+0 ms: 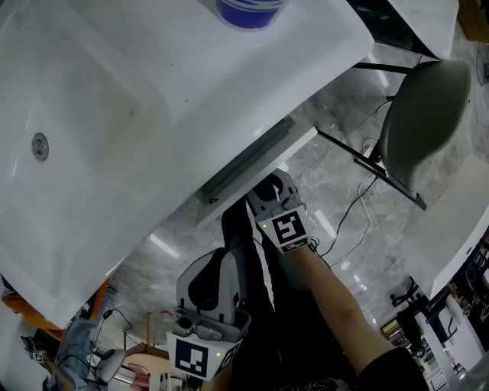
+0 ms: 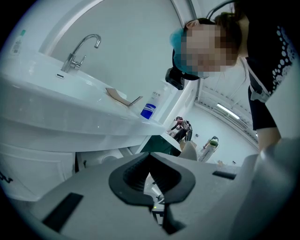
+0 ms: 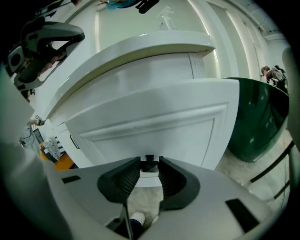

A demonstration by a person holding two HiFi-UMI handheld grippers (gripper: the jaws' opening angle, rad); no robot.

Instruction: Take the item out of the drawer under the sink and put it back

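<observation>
The white drawer front [image 1: 256,162] with a grey handle strip sits under the white sink [image 1: 114,114]; it looks closed, and no item from inside shows. My right gripper [image 1: 267,185] is up against the drawer's lower edge. In the right gripper view the drawer front [image 3: 154,117] fills the picture, and my right gripper [image 3: 149,162] stands open with the panel's lower edge and a small dark piece between its tips. My left gripper [image 1: 216,258] hangs lower and apart from the drawer. In its own view my left gripper [image 2: 150,159] is shut with nothing in it.
A blue cup [image 1: 248,9] stands on the sink's rim. The faucet [image 2: 82,49] and a blue-labelled bottle [image 2: 149,109] show on the counter. A grey chair [image 1: 420,114] and floor cables [image 1: 359,200] lie to the right. A dark green bin [image 3: 258,117] stands beside the cabinet.
</observation>
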